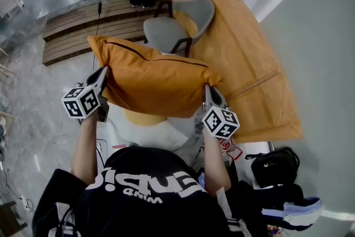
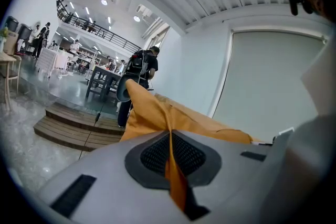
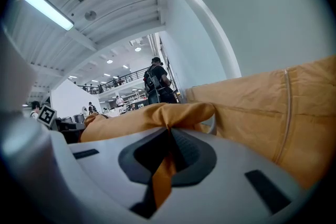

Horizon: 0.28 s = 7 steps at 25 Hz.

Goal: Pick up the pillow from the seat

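Note:
An orange pillow (image 1: 155, 77) with a dark zip seam hangs in the air between my two grippers, lifted clear of the white seat (image 1: 147, 133) below it. My left gripper (image 1: 104, 72) is shut on the pillow's left edge; its fabric (image 2: 170, 165) is pinched between the jaws. At the pillow's right corner my right gripper (image 1: 208, 89) is shut too, with an orange fold (image 3: 164, 168) squeezed between its pads. The pillow (image 3: 147, 118) stretches away leftward in the right gripper view.
A grey chair (image 1: 180, 22) stands just beyond the pillow. A large orange cushion or mat (image 1: 244, 58) leans along the wall on the right. A wooden step platform (image 1: 77, 28) lies far left. A black bag (image 1: 274, 166) sits by my right side. A person (image 2: 139, 71) stands further back.

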### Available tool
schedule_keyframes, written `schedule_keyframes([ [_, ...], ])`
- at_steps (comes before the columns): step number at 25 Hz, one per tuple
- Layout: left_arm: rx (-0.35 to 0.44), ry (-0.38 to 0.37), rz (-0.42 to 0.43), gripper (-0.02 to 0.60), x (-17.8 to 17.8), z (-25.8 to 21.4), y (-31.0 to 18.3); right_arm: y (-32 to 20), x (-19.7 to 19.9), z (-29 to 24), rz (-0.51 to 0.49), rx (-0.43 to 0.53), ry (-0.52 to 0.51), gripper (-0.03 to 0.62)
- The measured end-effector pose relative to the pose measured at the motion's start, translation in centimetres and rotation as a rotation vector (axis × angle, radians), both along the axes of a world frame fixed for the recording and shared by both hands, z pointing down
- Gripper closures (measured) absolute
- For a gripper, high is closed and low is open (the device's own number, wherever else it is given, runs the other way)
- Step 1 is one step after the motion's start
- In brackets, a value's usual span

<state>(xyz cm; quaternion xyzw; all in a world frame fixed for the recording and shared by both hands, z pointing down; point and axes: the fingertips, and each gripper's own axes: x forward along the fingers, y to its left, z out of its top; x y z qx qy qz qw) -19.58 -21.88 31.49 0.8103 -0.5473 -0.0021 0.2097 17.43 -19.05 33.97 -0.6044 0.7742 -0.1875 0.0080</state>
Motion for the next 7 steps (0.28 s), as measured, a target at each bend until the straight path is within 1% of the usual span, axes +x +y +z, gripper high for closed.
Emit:
schedule_keyframes([
  [7,-0.002,0.018,-0.007,0.571,-0.93,-0.10,-0.11,-0.38,-0.83,-0.03,-0.009,-0.001,0.000,0.565],
])
